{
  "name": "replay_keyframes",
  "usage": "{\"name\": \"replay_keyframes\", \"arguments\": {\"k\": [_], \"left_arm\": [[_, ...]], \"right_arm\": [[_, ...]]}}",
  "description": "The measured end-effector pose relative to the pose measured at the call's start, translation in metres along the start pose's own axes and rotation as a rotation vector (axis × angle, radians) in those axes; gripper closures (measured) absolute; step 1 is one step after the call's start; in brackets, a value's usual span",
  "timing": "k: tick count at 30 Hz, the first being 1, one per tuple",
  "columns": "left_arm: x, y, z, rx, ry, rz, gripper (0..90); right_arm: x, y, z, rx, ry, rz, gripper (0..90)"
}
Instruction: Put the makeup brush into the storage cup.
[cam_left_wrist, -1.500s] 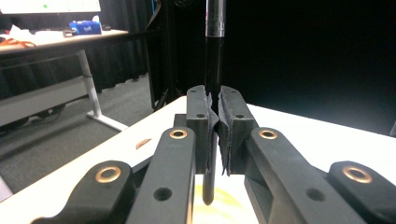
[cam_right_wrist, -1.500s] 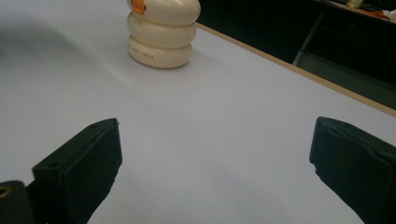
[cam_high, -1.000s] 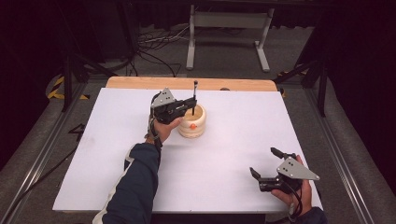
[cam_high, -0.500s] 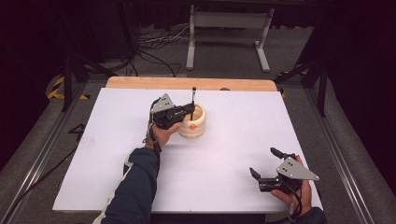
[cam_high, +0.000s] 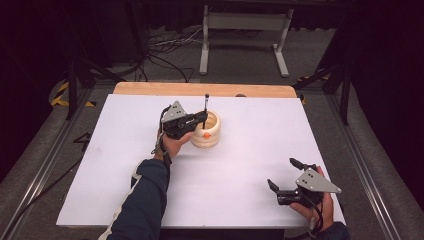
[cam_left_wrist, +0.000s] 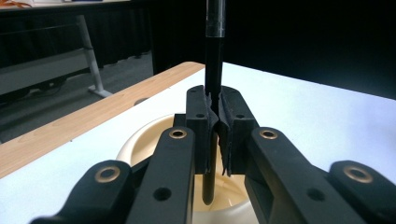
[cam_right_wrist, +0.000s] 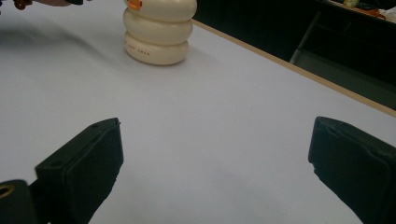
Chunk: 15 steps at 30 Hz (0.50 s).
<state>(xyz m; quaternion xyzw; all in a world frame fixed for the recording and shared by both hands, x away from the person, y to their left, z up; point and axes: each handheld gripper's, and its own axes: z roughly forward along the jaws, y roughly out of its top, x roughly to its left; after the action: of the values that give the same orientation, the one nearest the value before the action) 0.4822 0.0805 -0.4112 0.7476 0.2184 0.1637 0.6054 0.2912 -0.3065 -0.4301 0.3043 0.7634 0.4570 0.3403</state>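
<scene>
slim black pen (cam_left_wrist: 214, 70) over ribbed cream holder (cam_high: 210, 134)

You cannot see the black pen's (cam_left_wrist: 214, 70) top, cut off above the cream holder (cam_left_wrist: 140, 144).

Your counter (cam_high: 120, 190): white top, fills middle of high view, widening toward bottom edge. Bare wooden strip (cam_high: 150, 89) runs along its far edge, upper centre of frame. One thing rests directly on white surface: cream ribbed holder (cam_high: 210, 137), just above frame centre, well apart from every edge, small orange mark on its side. In right gripper view, same holder stands upright at top centre, three stacked rounded rings, base flat on counter. Grey floor surrounds counter on all sides.
</scene>
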Motion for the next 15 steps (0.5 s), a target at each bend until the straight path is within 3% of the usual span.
{"name": "replay_keyframes", "arguments": {"k": [10, 15], "left_arm": [[-0.0018, 0.0023, 0.0000, 0.000, 0.007, 0.010, 82.9], [-0.0024, 0.0035, -0.0027, 0.001, 0.017, 0.026, 76.1]], "right_arm": [[0.0001, -0.0001, 0.0002, 0.005, 0.006, -0.002, 3.6], [0.0007, -0.0004, 0.0034, 0.016, 0.029, 0.005, 3.6]]}}
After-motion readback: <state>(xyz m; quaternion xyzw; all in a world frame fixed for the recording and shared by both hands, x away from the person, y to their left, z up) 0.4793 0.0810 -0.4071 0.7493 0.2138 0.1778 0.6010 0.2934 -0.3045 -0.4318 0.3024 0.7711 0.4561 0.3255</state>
